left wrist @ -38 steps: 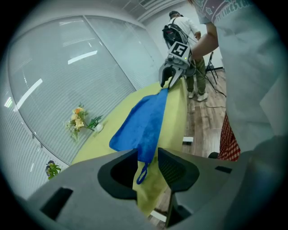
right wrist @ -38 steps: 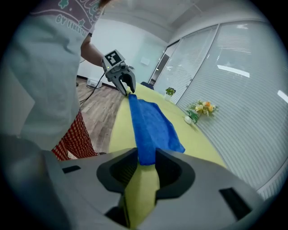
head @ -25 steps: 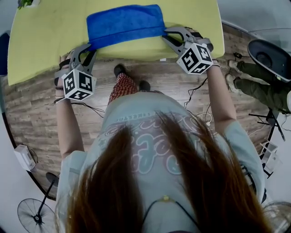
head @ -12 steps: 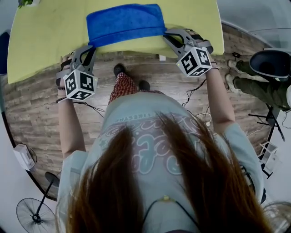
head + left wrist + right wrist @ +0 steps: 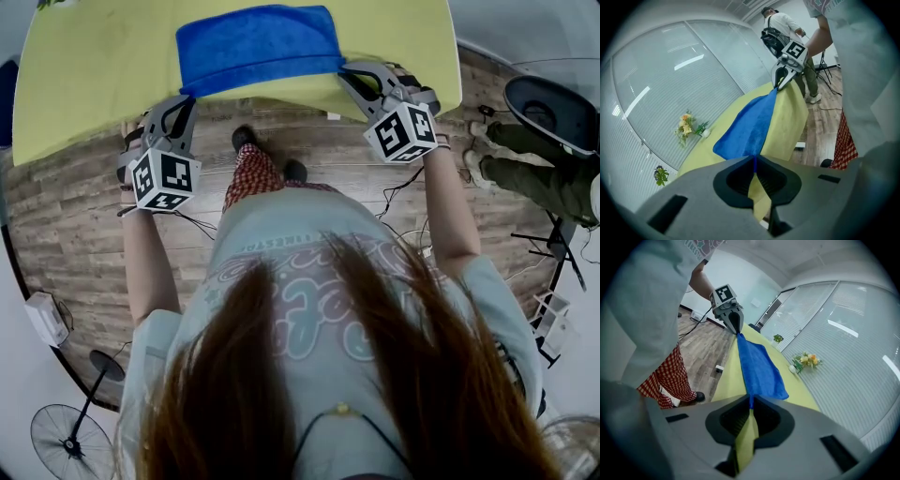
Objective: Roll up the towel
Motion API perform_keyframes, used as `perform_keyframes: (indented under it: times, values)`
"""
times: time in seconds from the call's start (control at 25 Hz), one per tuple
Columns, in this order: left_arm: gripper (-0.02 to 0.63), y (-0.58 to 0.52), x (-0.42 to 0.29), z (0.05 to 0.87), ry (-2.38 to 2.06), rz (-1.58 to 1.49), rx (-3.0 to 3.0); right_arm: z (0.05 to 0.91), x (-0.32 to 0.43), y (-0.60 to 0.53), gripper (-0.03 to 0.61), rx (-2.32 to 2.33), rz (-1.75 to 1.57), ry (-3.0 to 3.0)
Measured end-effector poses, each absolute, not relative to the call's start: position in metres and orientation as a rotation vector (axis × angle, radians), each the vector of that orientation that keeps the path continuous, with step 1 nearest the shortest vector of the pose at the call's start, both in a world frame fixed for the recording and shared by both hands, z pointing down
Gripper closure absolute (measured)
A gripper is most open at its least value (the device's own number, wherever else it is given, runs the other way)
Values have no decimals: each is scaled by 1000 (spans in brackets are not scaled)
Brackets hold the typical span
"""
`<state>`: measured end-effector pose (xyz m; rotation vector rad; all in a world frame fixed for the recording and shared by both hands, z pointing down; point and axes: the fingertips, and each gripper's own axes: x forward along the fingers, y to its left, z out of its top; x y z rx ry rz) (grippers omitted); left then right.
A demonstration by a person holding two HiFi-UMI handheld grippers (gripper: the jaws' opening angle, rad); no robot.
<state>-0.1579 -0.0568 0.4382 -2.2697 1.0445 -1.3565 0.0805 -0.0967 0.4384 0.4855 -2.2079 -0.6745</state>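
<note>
1. Rolling not yet begun, by the look of it; towel spread flat and unrolled ahead of both grippers, near edge spanning the gap between them.
2. Left gripper: clamped shut on the towel's near left corner; thin blue edge pinched at the jaw tips, with what looks like a fold of yellow cloth caught just behind it.
3. Right gripper: just been closing onto the near right corner; blue sliver nipped between the pads, the same yellow fold below it.
4. Done so far: both near corners seized. Left to do, judging from this: lift that edge, turn it over away from the grippers, keep rolling to the far edge; probably wise to shed the pinched cloth first, or risk rolling it in.
5. Yellow cloth over the table; under the jaws and far beyond them, draping off the edge beneath both grippers.
6. Wooden floor below and behind the grippers; glass wall with blinds well beyond the towel; second person off the right gripper's outer side; fan far behind the left gripper; flowers past the towel's far edge; small potted plant near them.
</note>
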Motion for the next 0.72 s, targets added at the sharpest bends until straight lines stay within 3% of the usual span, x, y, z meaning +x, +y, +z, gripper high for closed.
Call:
perform_keyframes:
  times: [0.72]
  values:
    - [589,-43,-156,439,1008,-1400,-2307,438,83,-86,551,453,-564,-2274]
